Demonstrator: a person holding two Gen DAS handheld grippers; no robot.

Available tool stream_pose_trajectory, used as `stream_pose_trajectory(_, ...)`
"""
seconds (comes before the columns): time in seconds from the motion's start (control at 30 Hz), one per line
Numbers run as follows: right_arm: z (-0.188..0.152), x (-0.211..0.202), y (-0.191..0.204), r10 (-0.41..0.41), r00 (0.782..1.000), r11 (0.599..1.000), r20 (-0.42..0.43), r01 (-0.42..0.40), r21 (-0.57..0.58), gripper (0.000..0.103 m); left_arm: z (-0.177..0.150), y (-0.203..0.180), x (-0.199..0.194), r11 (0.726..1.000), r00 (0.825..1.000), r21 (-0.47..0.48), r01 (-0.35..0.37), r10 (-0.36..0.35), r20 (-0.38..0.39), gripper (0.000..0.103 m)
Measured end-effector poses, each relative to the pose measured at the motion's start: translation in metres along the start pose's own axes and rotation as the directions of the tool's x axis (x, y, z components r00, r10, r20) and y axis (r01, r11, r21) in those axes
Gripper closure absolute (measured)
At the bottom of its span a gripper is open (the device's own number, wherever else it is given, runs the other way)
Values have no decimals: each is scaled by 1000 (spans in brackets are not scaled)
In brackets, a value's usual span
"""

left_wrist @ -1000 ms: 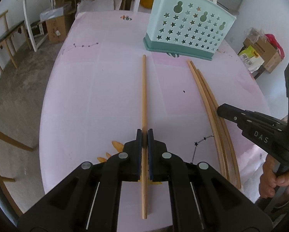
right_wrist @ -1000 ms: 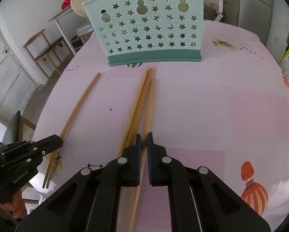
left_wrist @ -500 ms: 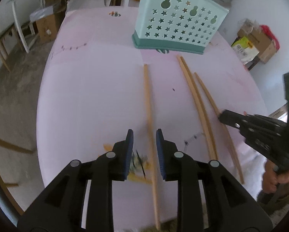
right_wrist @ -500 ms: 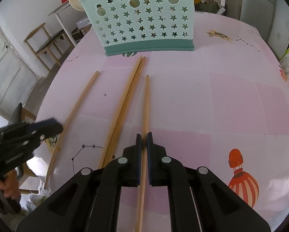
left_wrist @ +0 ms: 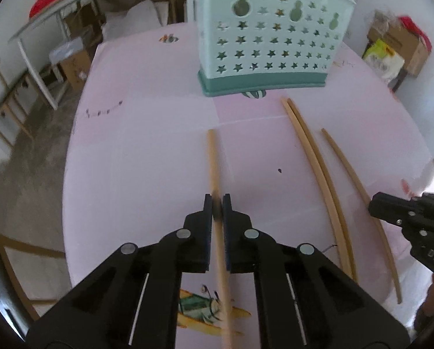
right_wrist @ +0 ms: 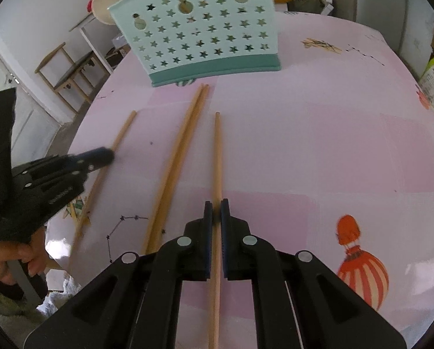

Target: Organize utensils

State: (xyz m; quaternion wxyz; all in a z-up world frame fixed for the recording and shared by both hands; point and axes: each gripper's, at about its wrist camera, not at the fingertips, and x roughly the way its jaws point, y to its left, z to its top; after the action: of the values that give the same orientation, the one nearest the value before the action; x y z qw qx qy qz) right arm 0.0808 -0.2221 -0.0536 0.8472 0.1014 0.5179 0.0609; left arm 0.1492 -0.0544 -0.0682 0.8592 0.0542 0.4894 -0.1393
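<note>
Left claw (left_wrist: 217,203) clamped on single chopstick (left_wrist: 214,157), left of centre on pink worktop (left_wrist: 147,151). Right claw (right_wrist: 216,207) clamped on another chopstick (right_wrist: 217,151), tip pointing far. Loose chopstick pair (right_wrist: 185,133) flat between them. Teal star-cut holder (right_wrist: 199,32) upright at far edge.

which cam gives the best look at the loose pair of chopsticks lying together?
Right wrist view: the chopstick pair runs sharp and nearly full length from the teal holder toward the right claw, only its near end hidden. Left wrist view shows the pair off to the right, curved by the fisheye but unblocked.
</note>
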Motion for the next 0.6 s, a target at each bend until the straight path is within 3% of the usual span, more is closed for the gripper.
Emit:
stream_pose_trajectory(0.33, 14, 9, 1, 20, 1000, 1000, -20, -21, -12, 91, -14, 0, -7, 999, 1000, -37, 12, -13, -23, 98)
stream_pose_trajectory(0.6, 22, 16, 15, -62, 997, 995, 35, 65, -80, 91, -8, -5, -3, 1000, 1000, -10, -23, 23, -20, 97)
